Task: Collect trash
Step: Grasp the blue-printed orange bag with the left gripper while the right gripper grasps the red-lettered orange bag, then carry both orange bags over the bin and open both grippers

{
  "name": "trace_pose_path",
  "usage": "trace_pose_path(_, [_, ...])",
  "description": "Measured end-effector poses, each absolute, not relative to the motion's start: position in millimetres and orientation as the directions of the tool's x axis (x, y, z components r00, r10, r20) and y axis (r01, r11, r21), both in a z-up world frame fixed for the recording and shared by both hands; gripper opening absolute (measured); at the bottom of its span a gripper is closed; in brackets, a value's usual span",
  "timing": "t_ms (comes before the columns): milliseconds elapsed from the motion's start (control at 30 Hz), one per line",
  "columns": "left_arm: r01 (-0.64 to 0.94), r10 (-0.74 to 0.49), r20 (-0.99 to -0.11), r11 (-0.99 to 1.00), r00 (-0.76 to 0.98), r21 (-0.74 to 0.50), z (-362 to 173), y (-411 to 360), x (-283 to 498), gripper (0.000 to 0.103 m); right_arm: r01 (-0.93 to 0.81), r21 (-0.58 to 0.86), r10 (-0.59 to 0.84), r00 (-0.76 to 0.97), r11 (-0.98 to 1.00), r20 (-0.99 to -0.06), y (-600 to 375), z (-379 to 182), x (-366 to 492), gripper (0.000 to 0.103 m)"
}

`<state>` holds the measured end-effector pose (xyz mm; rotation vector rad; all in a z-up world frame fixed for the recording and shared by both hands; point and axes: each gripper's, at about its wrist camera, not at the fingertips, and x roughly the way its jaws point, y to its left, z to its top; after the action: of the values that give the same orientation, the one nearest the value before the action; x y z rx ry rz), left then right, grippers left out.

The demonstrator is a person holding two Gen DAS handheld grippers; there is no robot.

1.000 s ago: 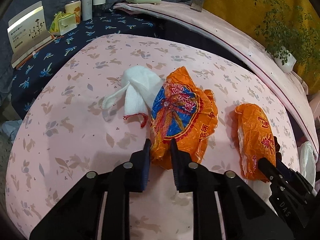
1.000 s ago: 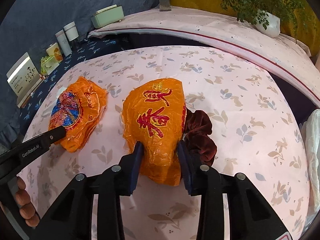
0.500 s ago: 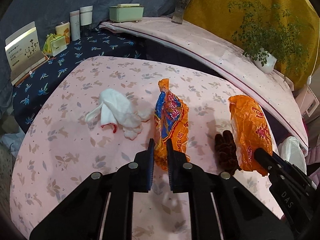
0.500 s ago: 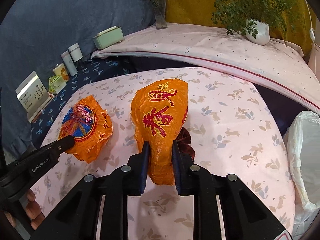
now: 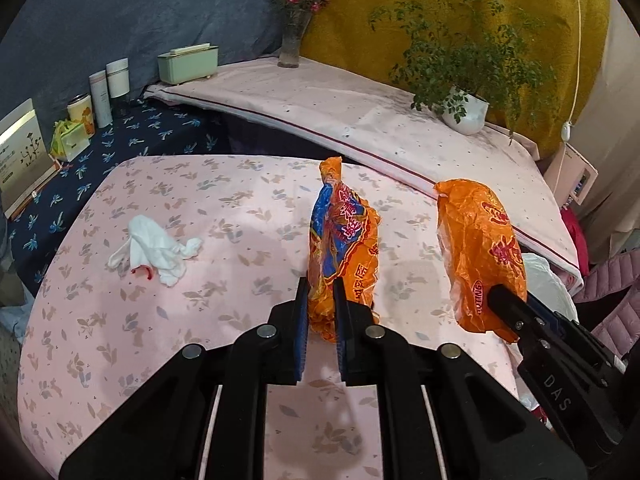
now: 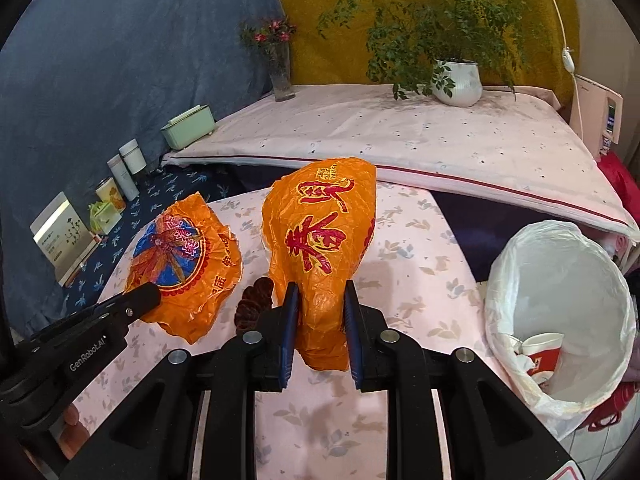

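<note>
Grippers, left (image 5: 321, 312) and right (image 6: 319, 312), each clamped on a crinkled orange plastic wrapper (image 5: 342, 240) (image 6: 320, 236), should stay closed until above the white-lined bin (image 6: 560, 264) off the table's right edge.

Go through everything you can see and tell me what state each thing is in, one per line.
Left gripper: shut on blue-orange wrapper, lifted.
Right gripper: shut on orange wrapper, lifted.
White cloth: crumpled, lying on the table.
Dark scrunchie: lying on the table.
Bin: open, lined, paper cup inside.
</note>
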<state>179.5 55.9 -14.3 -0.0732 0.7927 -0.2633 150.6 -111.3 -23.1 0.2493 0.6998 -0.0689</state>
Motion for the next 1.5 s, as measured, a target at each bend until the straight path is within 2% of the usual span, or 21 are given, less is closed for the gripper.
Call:
trace_pose_path(533, [0.389, -0.348, -0.686, 0.916, 0.639, -0.103, 1.8, -66.1, 143.4, 0.011, 0.292, 0.247, -0.078, 0.777, 0.924, -0.625, -214.4, -19.1, 95.5, 0.020])
trace_pose_path(1133, [0.572, -0.455, -0.721, 0.814, 0.523, -0.099, -17.4, -187.8, 120.9, 0.013, 0.459, 0.271, -0.185, 0.730, 0.846, -0.658, -304.6, -45.4, 50.8, 0.020])
trace_pose_path(1200, [0.569, -0.455, -0.714, 0.817, 0.533, -0.096, -18.4, -194.1, 120.0, 0.019, 0.470, 0.275, -0.189, 0.725, 0.839, -0.662, -310.4, -48.6, 48.5, 0.020])
trace_pose_path(1267, [0.565, -0.448, -0.712, 0.820, 0.540, -0.087, -20.1, -197.7, 119.3, 0.044, 0.477, 0.279, -0.190, 0.721, 0.833, -0.667, -314.8, -51.6, 47.8, 0.020])
trace_pose_path(1333, [0.560, -0.438, -0.708, 0.825, 0.554, -0.072, -21.4, -198.2, 117.9, 0.048, 0.480, 0.279, -0.189, 0.717, 0.832, -0.671, -317.1, -54.8, 47.8, 0.020])
trace_pose_path(1500, [0.542, -0.410, -0.724, 0.839, 0.555, -0.059, -27.0, -194.7, 122.6, 0.048, 0.480, 0.281, -0.184, 0.714, 0.831, -0.675, -319.1, -59.3, 51.4, 0.020])
